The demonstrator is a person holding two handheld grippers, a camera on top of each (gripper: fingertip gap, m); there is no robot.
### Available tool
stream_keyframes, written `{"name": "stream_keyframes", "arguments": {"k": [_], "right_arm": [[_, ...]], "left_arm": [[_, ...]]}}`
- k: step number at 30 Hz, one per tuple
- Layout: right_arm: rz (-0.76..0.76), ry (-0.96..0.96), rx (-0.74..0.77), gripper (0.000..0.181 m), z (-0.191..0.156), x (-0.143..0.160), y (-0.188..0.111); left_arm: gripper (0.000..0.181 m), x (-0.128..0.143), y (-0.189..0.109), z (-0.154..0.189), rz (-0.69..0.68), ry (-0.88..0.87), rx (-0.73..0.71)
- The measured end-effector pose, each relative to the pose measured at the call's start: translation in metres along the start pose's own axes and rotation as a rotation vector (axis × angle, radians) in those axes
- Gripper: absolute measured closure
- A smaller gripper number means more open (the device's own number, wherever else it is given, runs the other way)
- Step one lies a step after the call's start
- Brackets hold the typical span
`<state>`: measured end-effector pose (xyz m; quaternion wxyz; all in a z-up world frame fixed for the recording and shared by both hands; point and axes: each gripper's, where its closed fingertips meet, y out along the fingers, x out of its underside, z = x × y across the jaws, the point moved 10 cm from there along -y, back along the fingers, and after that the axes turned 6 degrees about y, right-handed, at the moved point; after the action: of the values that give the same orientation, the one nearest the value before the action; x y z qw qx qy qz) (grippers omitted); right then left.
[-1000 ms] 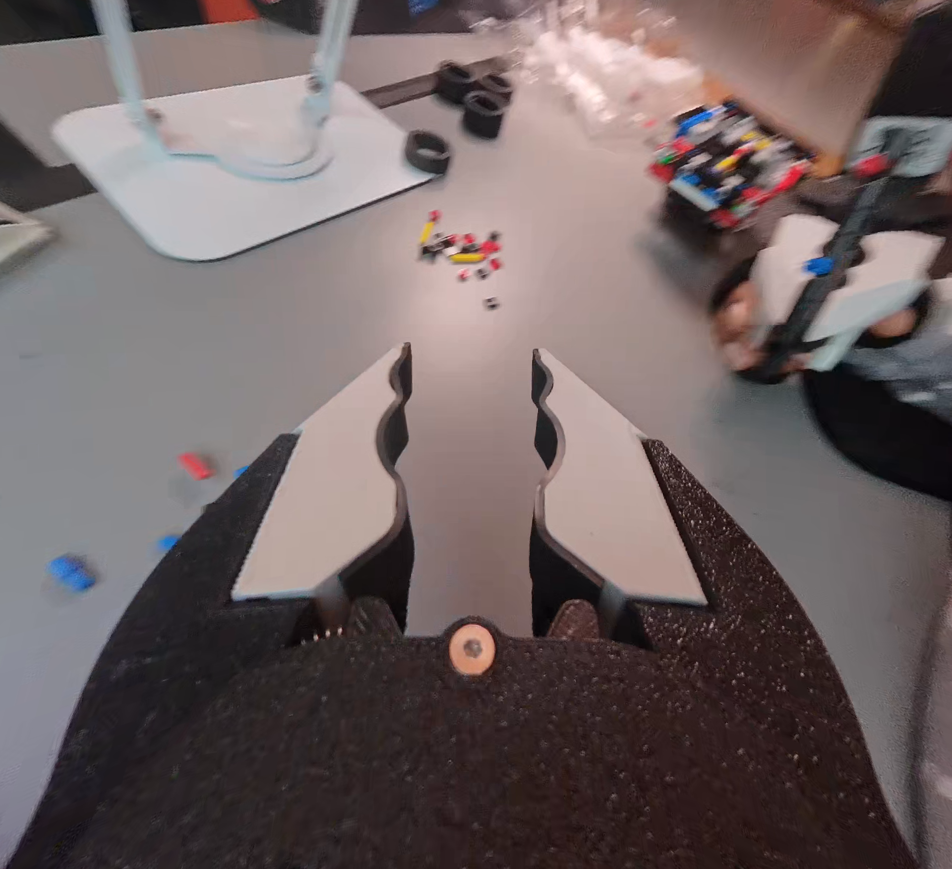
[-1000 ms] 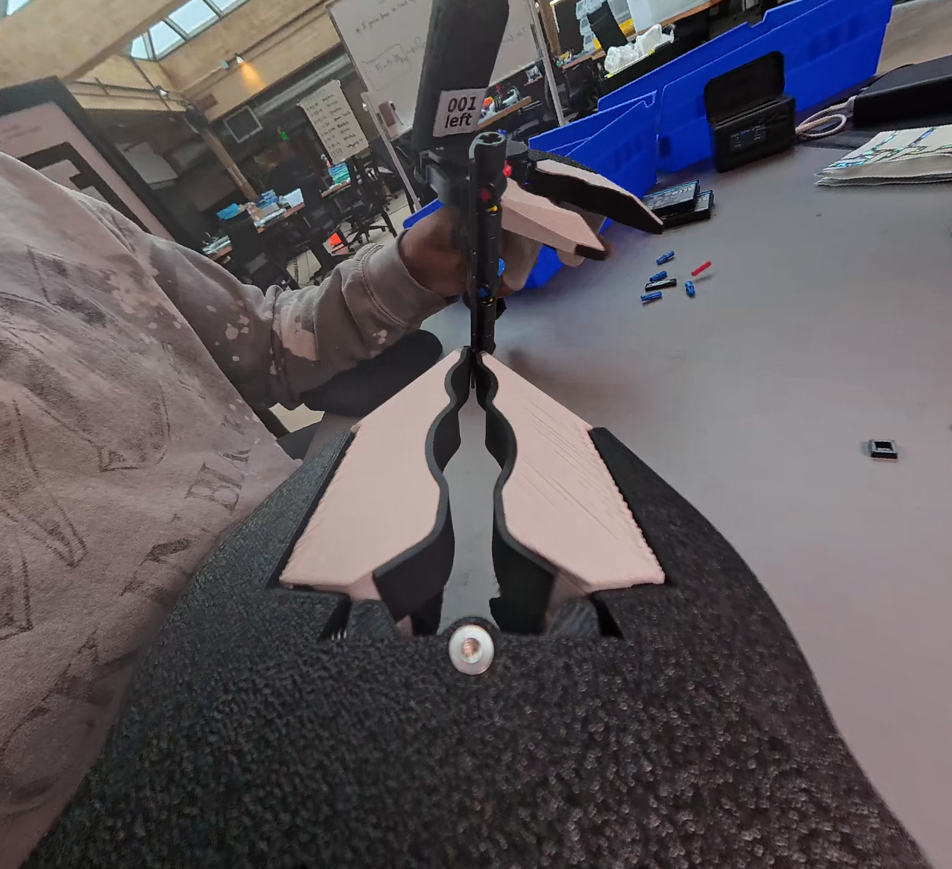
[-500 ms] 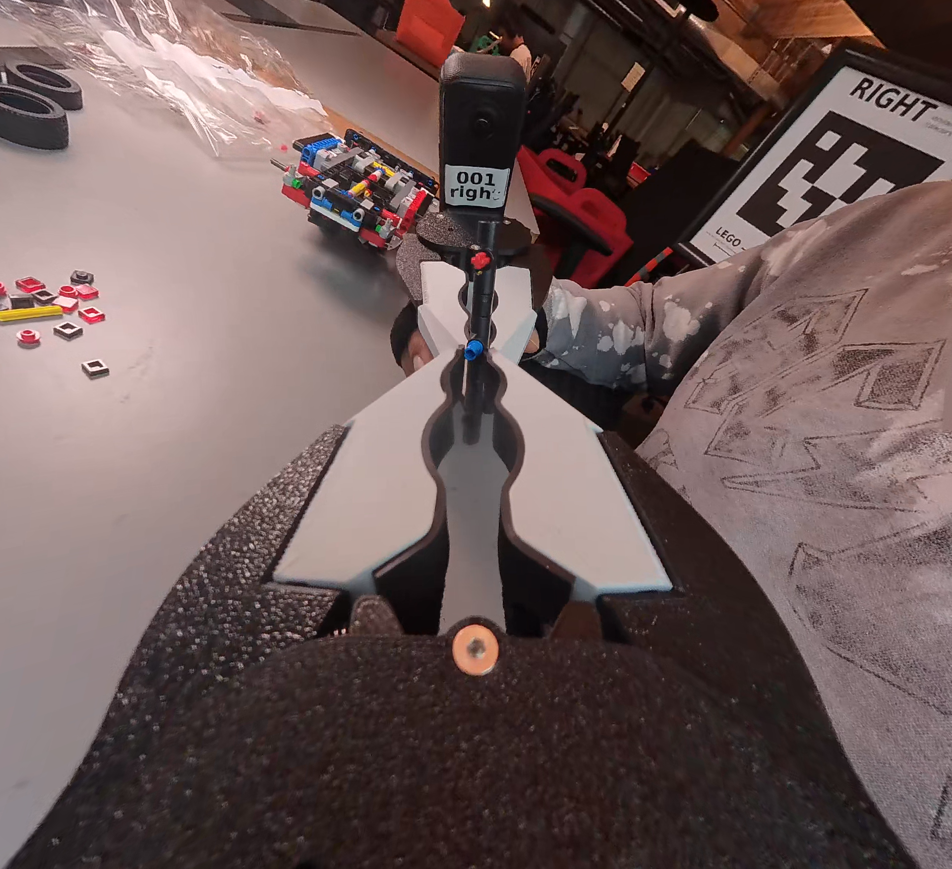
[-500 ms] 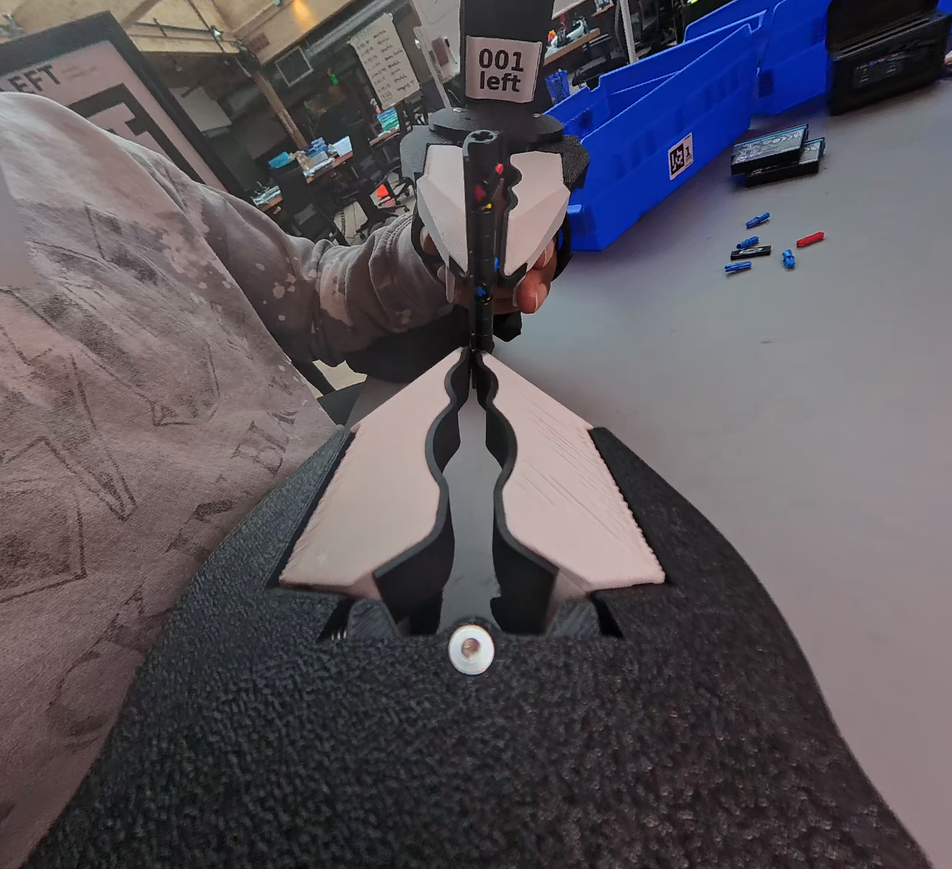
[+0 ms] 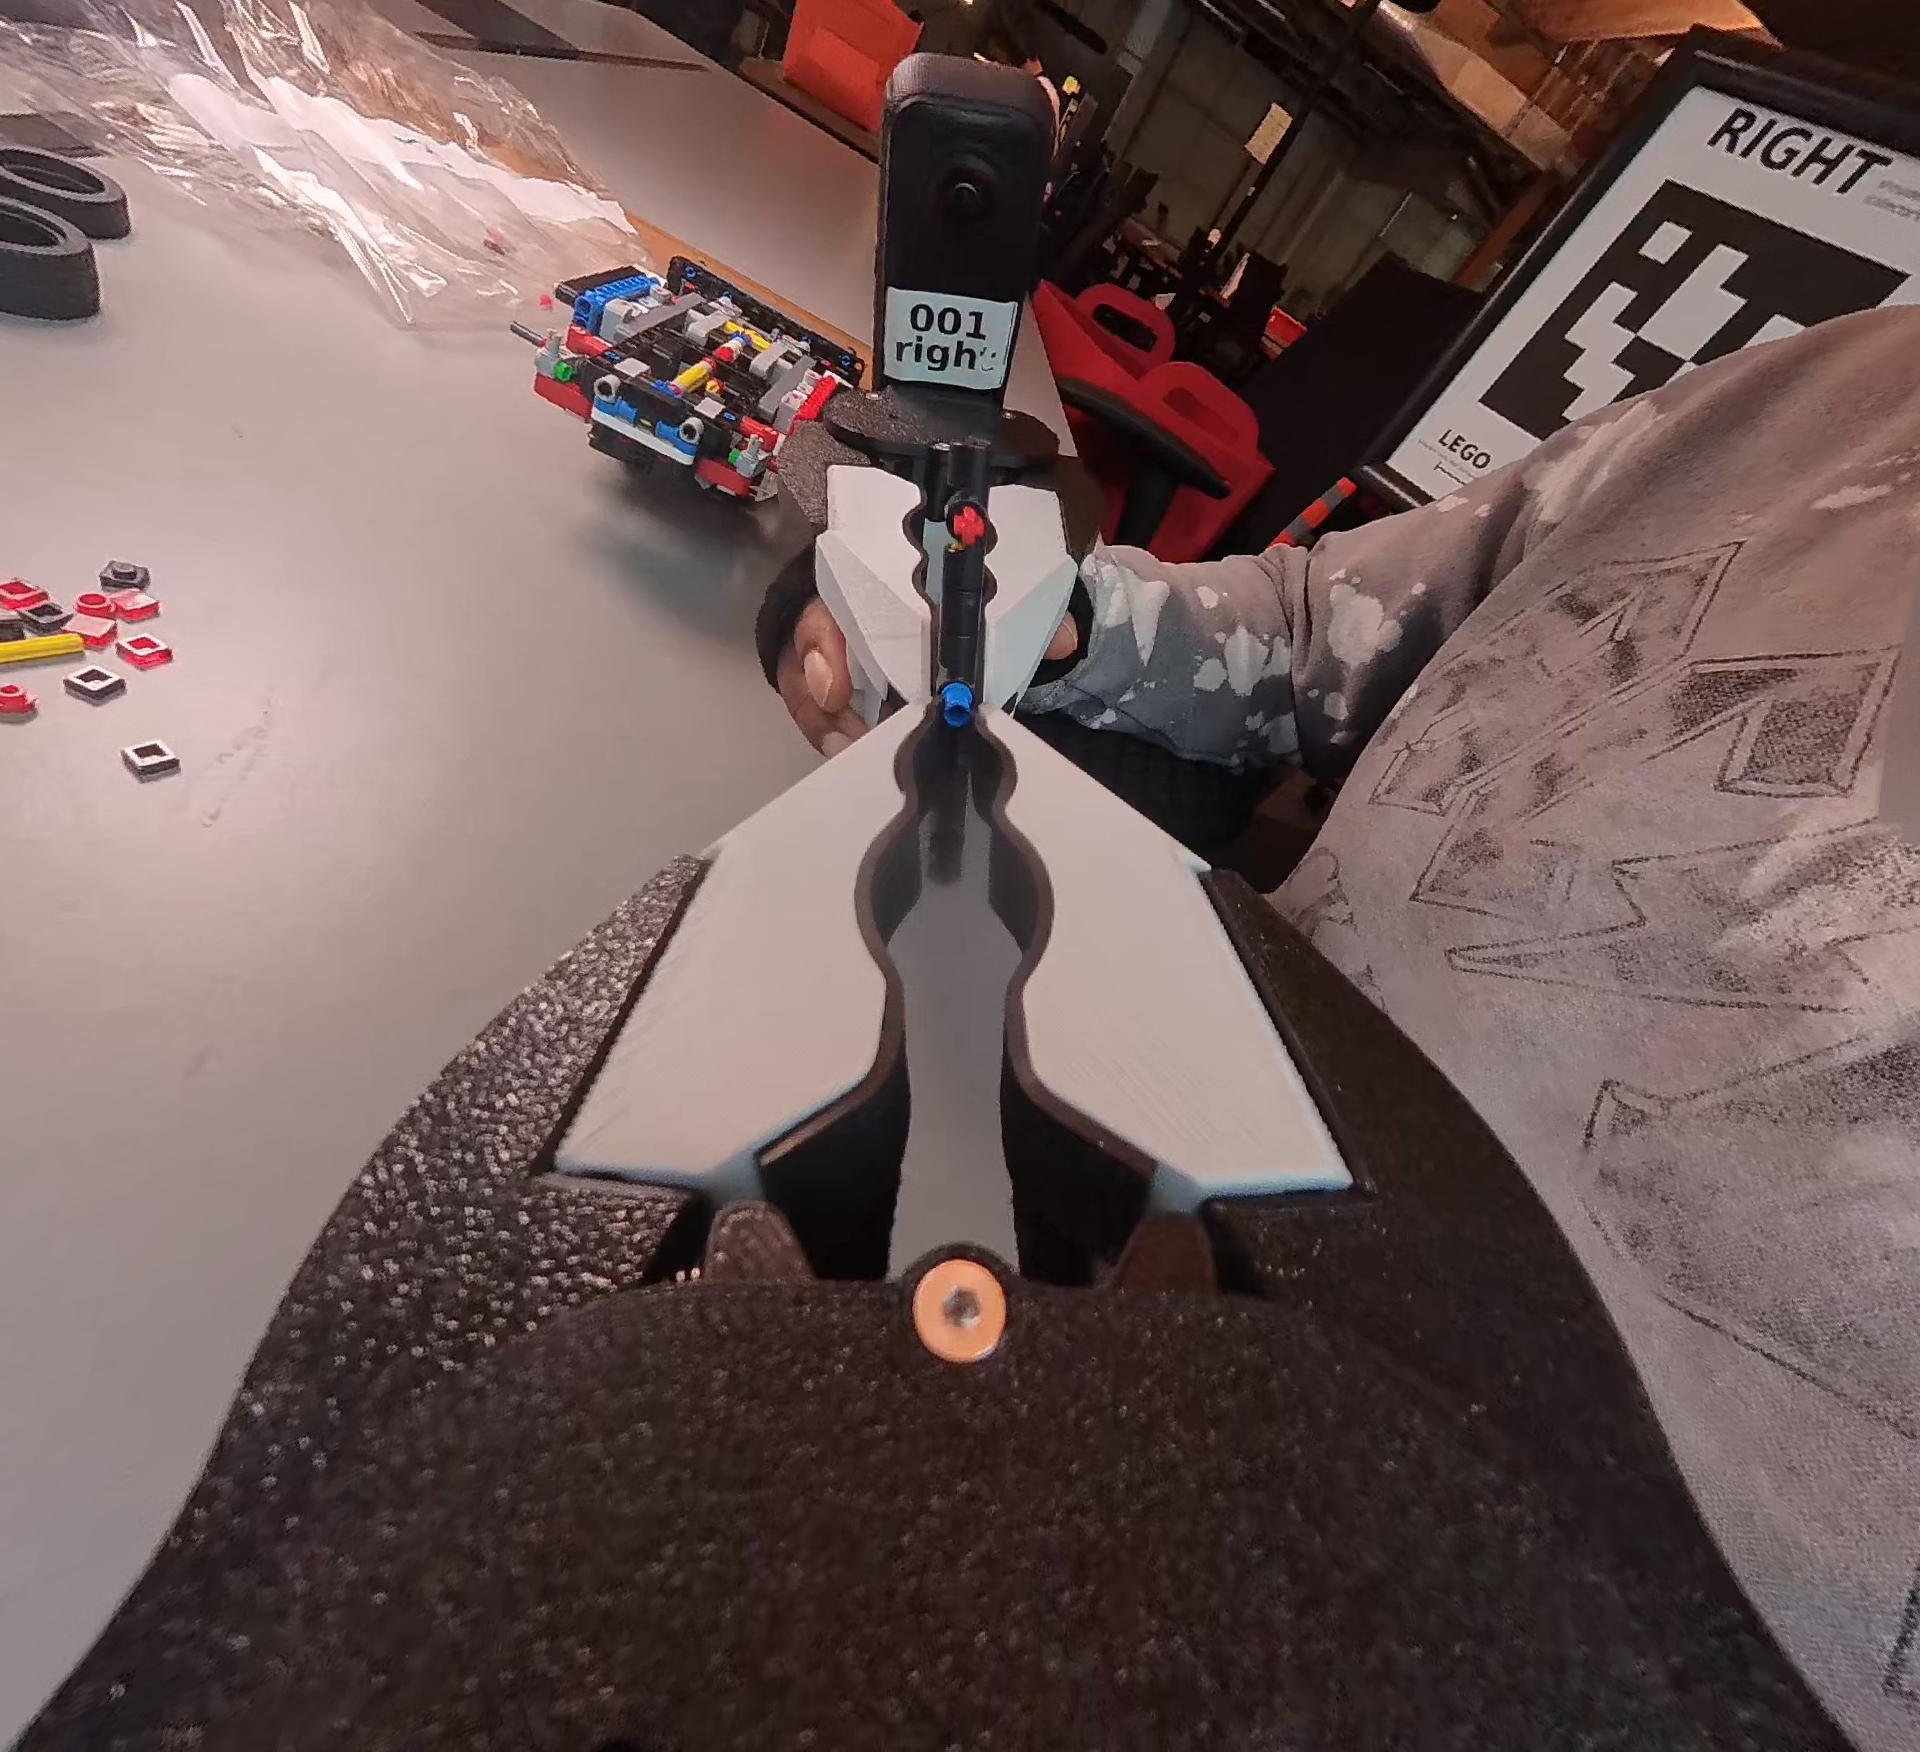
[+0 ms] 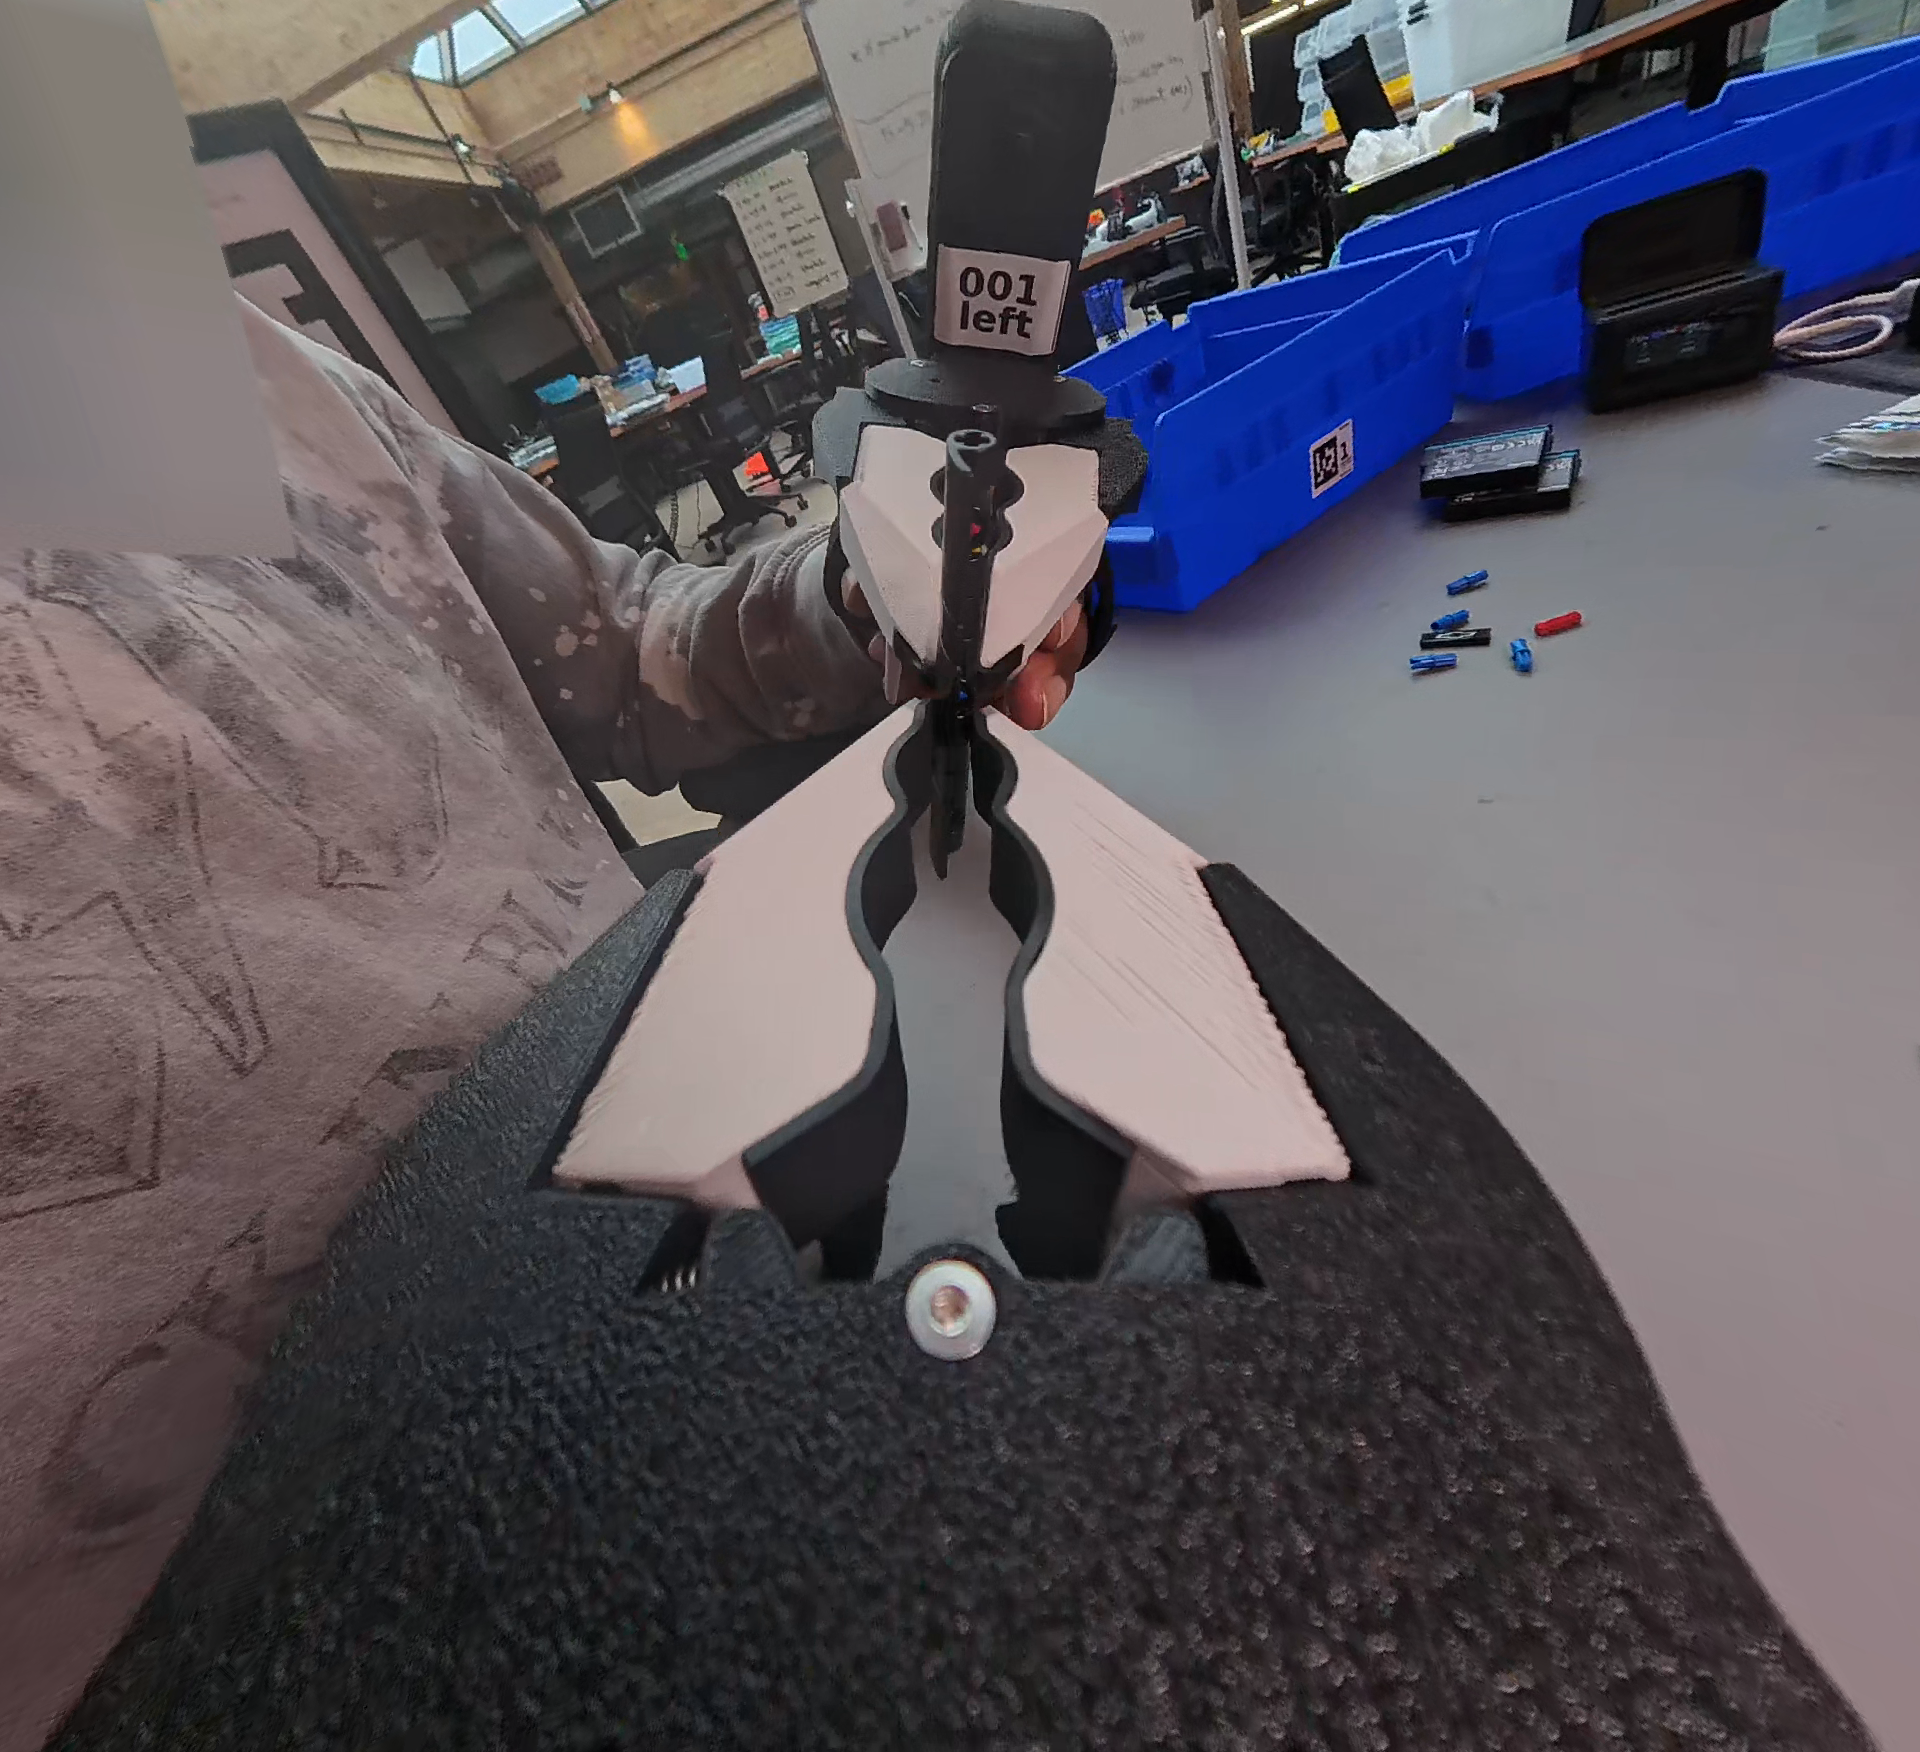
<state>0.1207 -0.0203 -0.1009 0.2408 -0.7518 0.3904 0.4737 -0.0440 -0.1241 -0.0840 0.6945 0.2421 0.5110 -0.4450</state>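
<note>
We held a thin black rod (image 5: 964,601) upright between both grippers above the grey table (image 5: 343,767): our left gripper (image 5: 953,728) pinched it at the fingertips, and our right gripper (image 6: 948,728) was likewise clamped on it.

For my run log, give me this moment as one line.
left claw: shut on black beam | right claw: shut on same beam, opposite end | beam: above grey table | nearby: brick vehicle, loose pieces
</note>
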Motion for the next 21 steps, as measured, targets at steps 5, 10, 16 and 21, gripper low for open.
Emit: {"name": "stream_keyframes", "arguments": {"k": [5, 10, 16, 21], "right_arm": [[-0.022, 0.007, 0.020, 0.175, 0.001, 0.002, 0.002], [0.004, -0.016, 0.081, 0.177, 0.004, -0.001, -0.003], [0.021, -0.021, 0.046, 0.181, 0.001, -0.003, -0.004], [0.165, -0.041, 0.129, 0.181, 0.006, -0.021, -0.043]], "left_arm": [[0.178, 0.003, -0.001, -0.001, -0.008, -0.014, -0.013], [0.180, 0.002, -0.004, -0.007, -0.013, -0.047, -0.061], [0.181, -0.001, -0.006, -0.006, -0.016, -0.041, -0.032], [0.181, -0.010, -0.053, -0.021, 0.078, -0.047, -0.169]]}}
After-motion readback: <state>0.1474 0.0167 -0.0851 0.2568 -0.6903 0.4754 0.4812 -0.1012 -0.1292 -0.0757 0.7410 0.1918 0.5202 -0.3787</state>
